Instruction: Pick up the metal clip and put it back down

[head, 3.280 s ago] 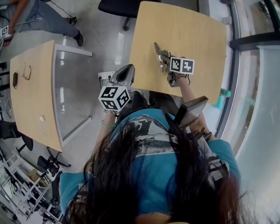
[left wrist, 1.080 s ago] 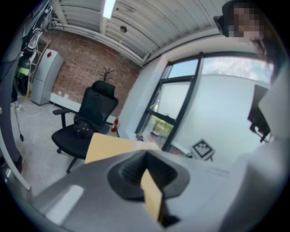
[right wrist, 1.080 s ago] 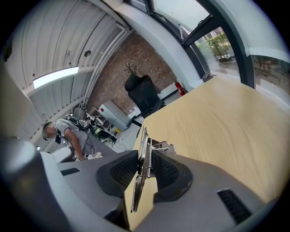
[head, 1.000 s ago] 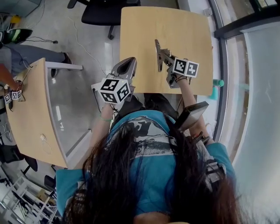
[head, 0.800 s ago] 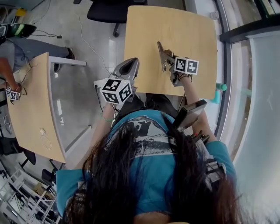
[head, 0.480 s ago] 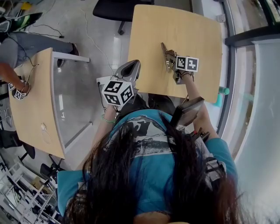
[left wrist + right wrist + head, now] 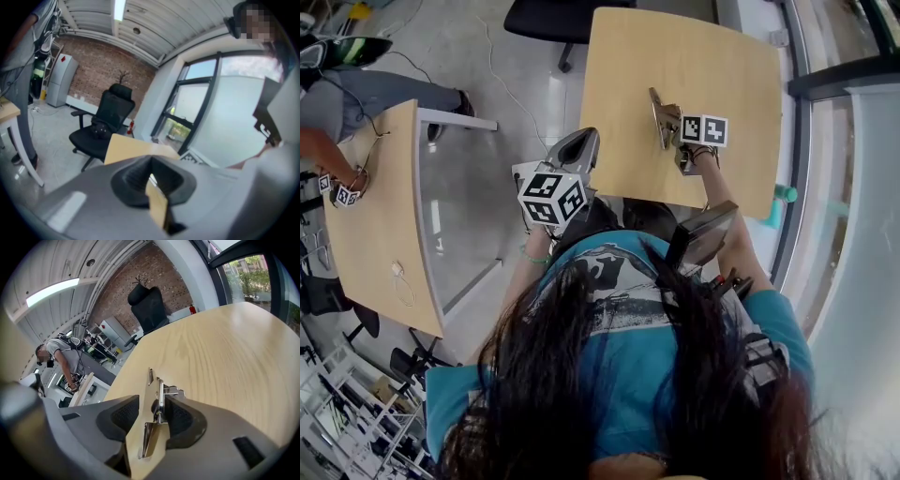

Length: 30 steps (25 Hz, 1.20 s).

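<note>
The metal clip (image 7: 660, 116) stands on edge on the light wooden table (image 7: 694, 56), between the jaws of my right gripper (image 7: 666, 127). In the right gripper view the clip (image 7: 161, 399) rests against the right jaw with a gap to the left jaw. The right gripper's (image 7: 152, 405) jaws are opening and no longer press on it. My left gripper (image 7: 572, 150) hangs off the table's left edge, above the floor. It is shut and empty in its own view (image 7: 151, 164).
A black office chair (image 7: 562, 14) stands behind the table. A second wooden table (image 7: 375, 206) is at the left, where another person's hand (image 7: 337, 192) works with grippers. Glass panels run along the right side, with a teal object (image 7: 781, 195) near the table's corner.
My right gripper stays at the clip on the table while the view shifts slightly. The left gripper holds its place off the table's edge. The person at the left table has come into view.
</note>
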Each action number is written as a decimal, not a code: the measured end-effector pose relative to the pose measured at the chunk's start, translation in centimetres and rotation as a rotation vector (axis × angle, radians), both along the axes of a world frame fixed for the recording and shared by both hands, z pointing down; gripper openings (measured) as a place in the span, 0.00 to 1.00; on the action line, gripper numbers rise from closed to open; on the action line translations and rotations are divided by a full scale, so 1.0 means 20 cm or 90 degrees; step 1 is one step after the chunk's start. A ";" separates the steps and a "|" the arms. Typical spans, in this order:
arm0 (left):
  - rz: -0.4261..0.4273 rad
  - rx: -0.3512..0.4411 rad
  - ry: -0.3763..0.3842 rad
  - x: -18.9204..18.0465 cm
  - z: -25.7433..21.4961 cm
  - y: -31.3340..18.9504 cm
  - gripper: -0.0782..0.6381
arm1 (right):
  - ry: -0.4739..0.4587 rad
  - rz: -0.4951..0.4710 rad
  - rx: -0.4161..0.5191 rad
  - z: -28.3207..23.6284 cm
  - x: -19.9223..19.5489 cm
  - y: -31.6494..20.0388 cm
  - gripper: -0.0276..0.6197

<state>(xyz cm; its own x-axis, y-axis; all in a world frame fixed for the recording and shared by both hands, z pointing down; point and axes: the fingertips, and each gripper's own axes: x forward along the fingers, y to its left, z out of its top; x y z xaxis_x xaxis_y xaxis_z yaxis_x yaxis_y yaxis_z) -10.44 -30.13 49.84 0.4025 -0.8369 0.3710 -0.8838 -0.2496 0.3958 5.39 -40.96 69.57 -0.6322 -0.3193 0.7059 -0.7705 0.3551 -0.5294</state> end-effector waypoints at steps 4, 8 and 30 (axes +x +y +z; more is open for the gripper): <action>-0.003 0.002 0.000 -0.02 0.00 0.01 0.11 | 0.005 0.052 -0.011 0.00 0.04 0.01 0.31; -0.005 0.005 0.004 -0.05 -0.01 0.02 0.11 | -0.021 0.124 -0.003 -0.07 0.13 0.04 0.31; 0.110 0.000 0.050 -0.04 0.00 0.44 0.11 | -0.213 0.307 0.156 -0.87 -0.07 0.87 0.10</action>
<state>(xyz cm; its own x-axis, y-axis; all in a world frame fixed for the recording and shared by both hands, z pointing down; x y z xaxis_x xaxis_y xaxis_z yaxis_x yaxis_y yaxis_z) -11.15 -21.36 49.79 0.5679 -0.7526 0.3333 -0.7944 -0.3950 0.4614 3.96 -23.51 52.09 -0.5510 -0.7503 0.3653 -0.6810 0.1513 -0.7165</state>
